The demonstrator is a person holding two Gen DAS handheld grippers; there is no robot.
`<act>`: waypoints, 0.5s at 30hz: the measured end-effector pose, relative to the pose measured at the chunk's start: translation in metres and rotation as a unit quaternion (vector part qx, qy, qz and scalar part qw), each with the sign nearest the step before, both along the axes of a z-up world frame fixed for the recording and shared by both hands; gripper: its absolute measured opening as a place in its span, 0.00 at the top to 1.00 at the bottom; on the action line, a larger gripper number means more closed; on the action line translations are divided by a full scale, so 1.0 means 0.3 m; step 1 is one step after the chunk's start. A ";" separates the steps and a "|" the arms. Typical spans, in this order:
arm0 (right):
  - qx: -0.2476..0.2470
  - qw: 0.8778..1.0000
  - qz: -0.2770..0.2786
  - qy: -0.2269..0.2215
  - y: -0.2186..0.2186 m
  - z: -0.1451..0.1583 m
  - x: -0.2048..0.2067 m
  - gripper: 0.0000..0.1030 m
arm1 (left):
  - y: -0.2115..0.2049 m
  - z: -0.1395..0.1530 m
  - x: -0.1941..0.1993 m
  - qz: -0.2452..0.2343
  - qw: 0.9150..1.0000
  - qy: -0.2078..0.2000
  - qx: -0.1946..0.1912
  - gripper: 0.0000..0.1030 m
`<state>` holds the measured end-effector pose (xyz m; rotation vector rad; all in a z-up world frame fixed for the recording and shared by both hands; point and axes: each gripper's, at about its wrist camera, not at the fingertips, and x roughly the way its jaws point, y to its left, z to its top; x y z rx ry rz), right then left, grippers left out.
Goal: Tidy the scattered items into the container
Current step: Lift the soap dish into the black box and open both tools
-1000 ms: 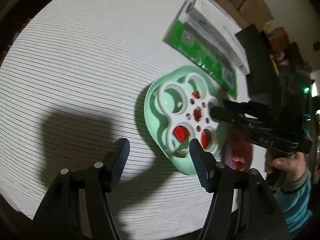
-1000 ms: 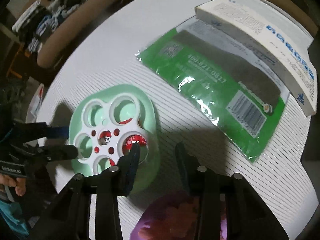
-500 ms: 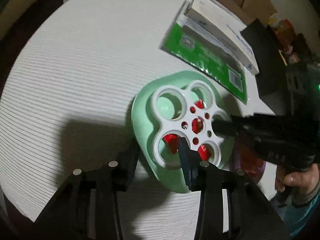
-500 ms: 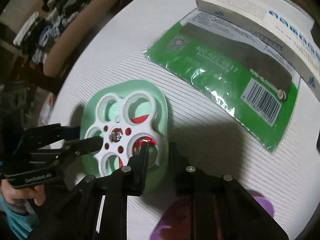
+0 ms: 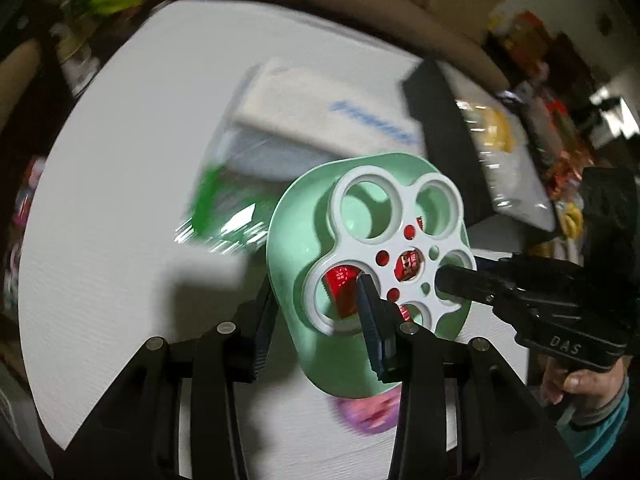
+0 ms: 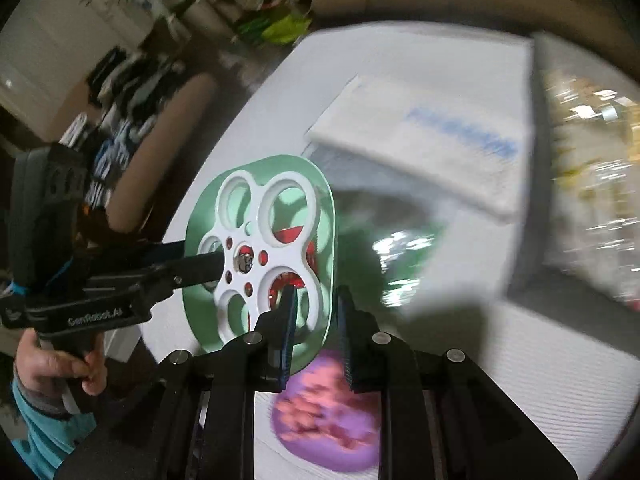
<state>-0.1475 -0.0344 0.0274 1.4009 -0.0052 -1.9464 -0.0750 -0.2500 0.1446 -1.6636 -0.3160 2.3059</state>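
wide bare stretch of white table [image 5: 100, 240] is lying open to the left of the left gripper [image 5: 316, 312]; nothing is standing there. ahead of it a green packet [image 5: 224, 216] and a white box [image 5: 320, 120] are lying flat, blurred. a dark upright panel [image 5: 444, 136] is blocking the far right. a purple dish [image 6: 324, 420] is sitting just under the right gripper [image 6: 316, 320]. the mint container [image 6: 260, 256], gripped from both sides, is filling the gap between the two grippers.
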 end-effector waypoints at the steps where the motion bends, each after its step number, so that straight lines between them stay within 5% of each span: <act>1: 0.002 1.000 -0.011 0.005 0.054 0.030 -0.021 0.81 | 0.061 0.028 -0.036 -0.015 1.000 0.001 -0.003 0.65; 8: 0.008 0.995 -0.096 -0.006 0.456 0.136 -0.224 0.81 | 0.529 0.138 -0.276 -0.106 0.993 -0.012 -0.046 0.65; 15: 0.044 0.989 -0.135 -0.044 0.622 0.014 -0.368 0.81 | 0.822 0.005 -0.425 -0.158 0.977 -0.057 -0.130 0.60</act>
